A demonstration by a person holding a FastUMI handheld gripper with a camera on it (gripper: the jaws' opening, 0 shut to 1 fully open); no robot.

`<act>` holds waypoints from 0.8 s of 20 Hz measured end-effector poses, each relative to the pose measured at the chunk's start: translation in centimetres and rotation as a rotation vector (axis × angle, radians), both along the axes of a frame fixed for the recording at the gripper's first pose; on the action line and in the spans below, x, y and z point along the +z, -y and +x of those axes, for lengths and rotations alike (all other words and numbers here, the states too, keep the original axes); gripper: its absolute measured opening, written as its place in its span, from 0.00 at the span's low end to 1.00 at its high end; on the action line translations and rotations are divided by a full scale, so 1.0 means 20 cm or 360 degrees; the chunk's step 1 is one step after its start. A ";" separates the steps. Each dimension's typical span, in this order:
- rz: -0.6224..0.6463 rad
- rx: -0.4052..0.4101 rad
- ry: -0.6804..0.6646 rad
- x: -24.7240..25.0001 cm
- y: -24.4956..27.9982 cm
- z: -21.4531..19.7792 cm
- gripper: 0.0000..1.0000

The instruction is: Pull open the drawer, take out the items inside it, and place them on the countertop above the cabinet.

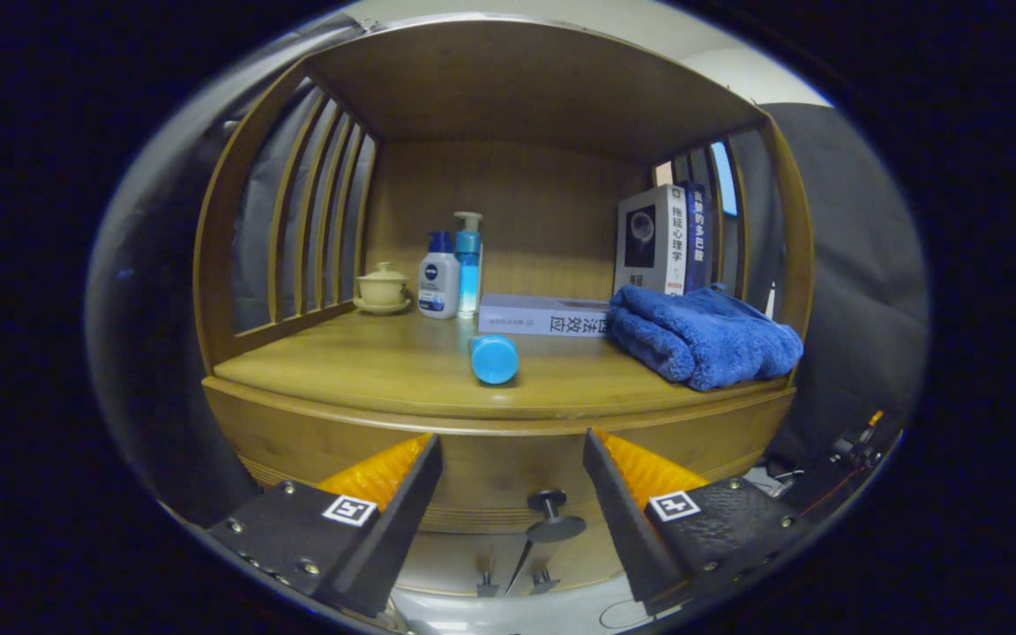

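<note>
claw (512, 485) spread, gripping nothing | drawer knob (549, 513) between its fingers, lower centre | blue cylinder (494, 359) lying on desk (367, 366), centre | blue towel (702, 335) right

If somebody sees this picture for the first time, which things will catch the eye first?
Probably the blue towel, heaped on the countertop beside the standing books. Next, the blue cylinder lying at mid-counter. Below, the open gripper points at the drawer knob, which sits between its fingers, untouched.
</note>
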State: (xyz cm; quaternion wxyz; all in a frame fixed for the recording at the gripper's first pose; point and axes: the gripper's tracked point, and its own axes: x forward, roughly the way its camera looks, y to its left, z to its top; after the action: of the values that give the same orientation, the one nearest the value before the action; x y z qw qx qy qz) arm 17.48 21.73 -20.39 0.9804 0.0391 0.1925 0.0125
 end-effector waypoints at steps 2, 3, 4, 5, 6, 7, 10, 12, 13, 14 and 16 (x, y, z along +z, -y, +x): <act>0.0019 -0.0002 0.0001 0.01 0.01 -0.01 0.97; 0.0021 0.0002 0.0009 0.03 0.02 -0.02 0.97; 0.0022 0.0009 0.0019 0.05 0.02 -0.03 0.97; 0.0025 0.0016 0.0030 0.08 0.04 -0.04 0.97; 0.0030 0.0021 0.0051 0.12 0.05 -0.05 0.97; 0.0036 0.0023 0.0080 0.17 0.07 -0.05 0.97; 0.0046 0.0032 0.0176 0.35 0.14 -0.07 0.97; 0.0056 0.0039 0.0257 0.48 0.21 -0.08 0.97; 0.0059 0.0045 0.0287 0.54 0.25 -0.12 0.97; 0.0057 0.0049 0.0316 0.59 0.29 -0.16 0.97; 0.0045 0.0048 0.0377 0.70 0.40 -0.23 0.96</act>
State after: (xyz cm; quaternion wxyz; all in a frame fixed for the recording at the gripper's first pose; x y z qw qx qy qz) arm 12.97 13.81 -6.43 0.9954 0.0482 0.0756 0.0343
